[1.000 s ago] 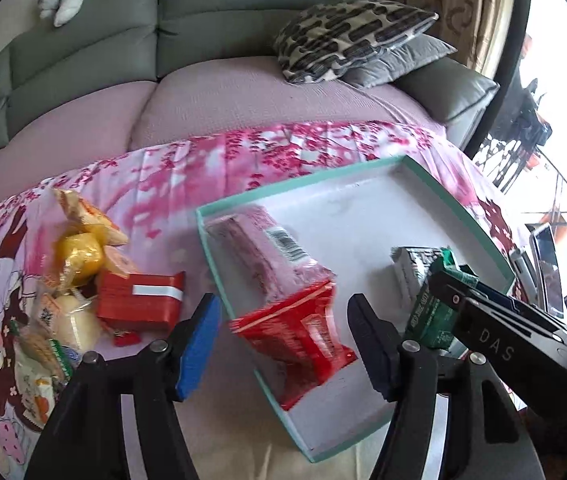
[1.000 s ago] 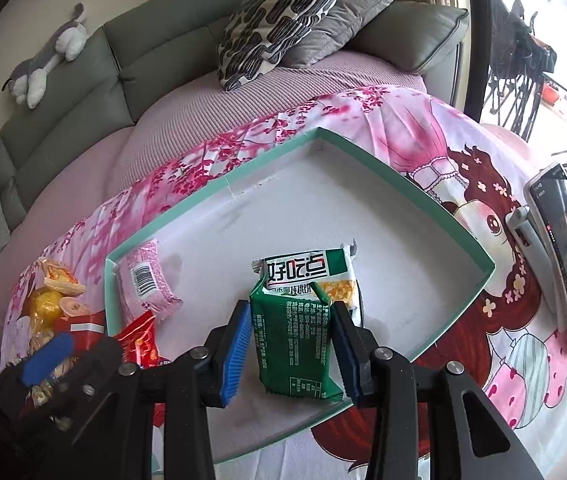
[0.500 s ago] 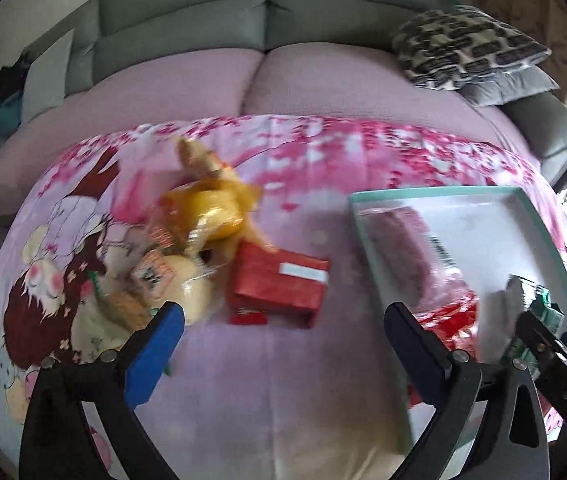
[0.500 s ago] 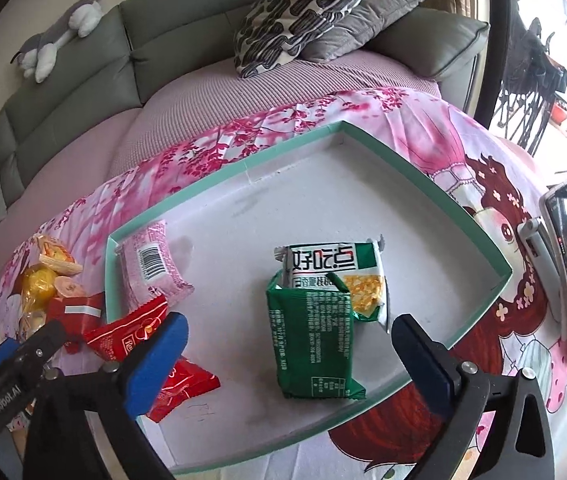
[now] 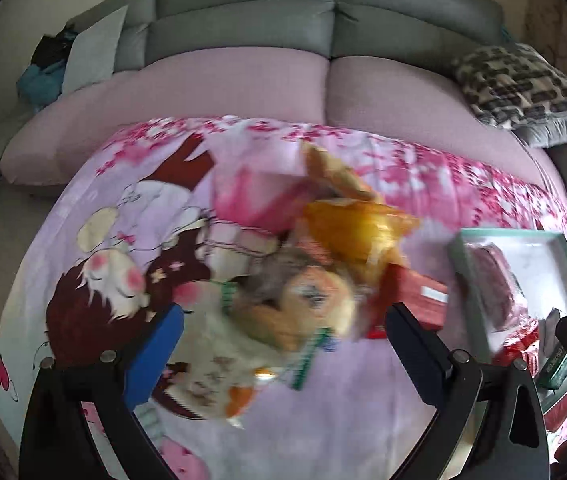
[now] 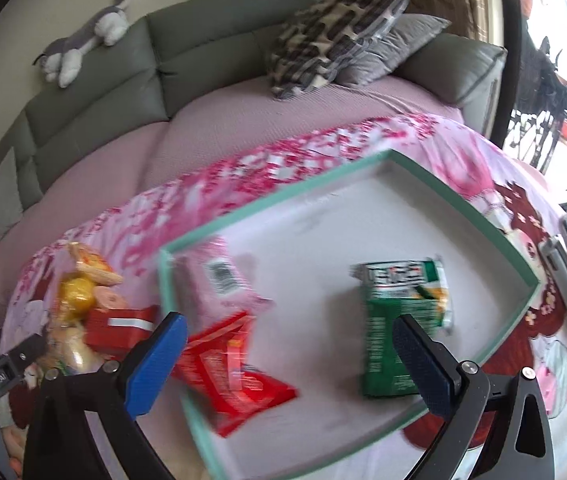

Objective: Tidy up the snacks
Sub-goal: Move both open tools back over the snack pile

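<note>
So both hand-held grippers are spread empty; we'd center the left hand-held gripper over one snack in the pile, then tray.

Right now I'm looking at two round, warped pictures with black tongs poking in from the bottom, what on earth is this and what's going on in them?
There is no robot here: a person holds a two-finger gripper in each hand, and a fisheye camera on each one looks forward along its fingers, which bends the picture.

One picture comes from the left gripper, the other from the right gripper. Both stand wide open and hold nothing.

Below them is a pink cartoon blanket in front of a grey sofa. The left view looks down on a blurred pile of loose snacks beside a red box. The right view shows a shallow teal-rimmed tray holding a pink packet, a red packet and two green packets.

The job is tidying the snacks, apparently into the tray.
</note>
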Demonstrator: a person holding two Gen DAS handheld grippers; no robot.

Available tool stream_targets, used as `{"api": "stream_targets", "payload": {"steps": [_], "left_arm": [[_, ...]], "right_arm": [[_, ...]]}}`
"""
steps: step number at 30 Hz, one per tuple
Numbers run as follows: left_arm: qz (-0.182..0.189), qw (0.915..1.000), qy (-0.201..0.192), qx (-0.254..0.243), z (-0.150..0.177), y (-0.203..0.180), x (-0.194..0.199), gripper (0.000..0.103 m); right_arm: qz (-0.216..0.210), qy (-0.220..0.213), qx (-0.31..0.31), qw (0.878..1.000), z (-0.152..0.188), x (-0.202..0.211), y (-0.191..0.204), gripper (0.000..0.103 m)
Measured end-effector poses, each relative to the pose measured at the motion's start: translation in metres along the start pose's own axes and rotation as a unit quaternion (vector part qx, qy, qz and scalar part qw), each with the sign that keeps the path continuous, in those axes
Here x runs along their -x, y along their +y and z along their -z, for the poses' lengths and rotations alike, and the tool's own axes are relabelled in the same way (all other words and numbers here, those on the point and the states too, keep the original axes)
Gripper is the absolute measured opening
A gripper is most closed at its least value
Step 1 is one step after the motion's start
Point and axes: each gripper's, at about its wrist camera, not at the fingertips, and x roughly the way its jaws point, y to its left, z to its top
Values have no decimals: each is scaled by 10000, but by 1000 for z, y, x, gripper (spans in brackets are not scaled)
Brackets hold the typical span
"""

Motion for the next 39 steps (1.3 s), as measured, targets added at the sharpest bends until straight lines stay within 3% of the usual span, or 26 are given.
{"api": "stream_targets", "payload": {"steps": [9,16,23,34,39], "left_arm": [[65,9972,176,720,1,74,-8,101],[278,9951,446,843,11,98,-23,101],[470,9925,744,845,23,103,-40,101],[915,9867,1071,809,37,95,-51,101],[1106,9857,1151,536,40,76,-51,101]], "right_arm": [[-647,157,566,9962,16,-1,83,103],[-978,504,949,9894,42,-15,137,103],[-903,999,952,9863,66,-39,151,103],[-678,1240,899,9859,77,-51,143,103],[-627,1264,841,9864,76,-52,136,103]]}}
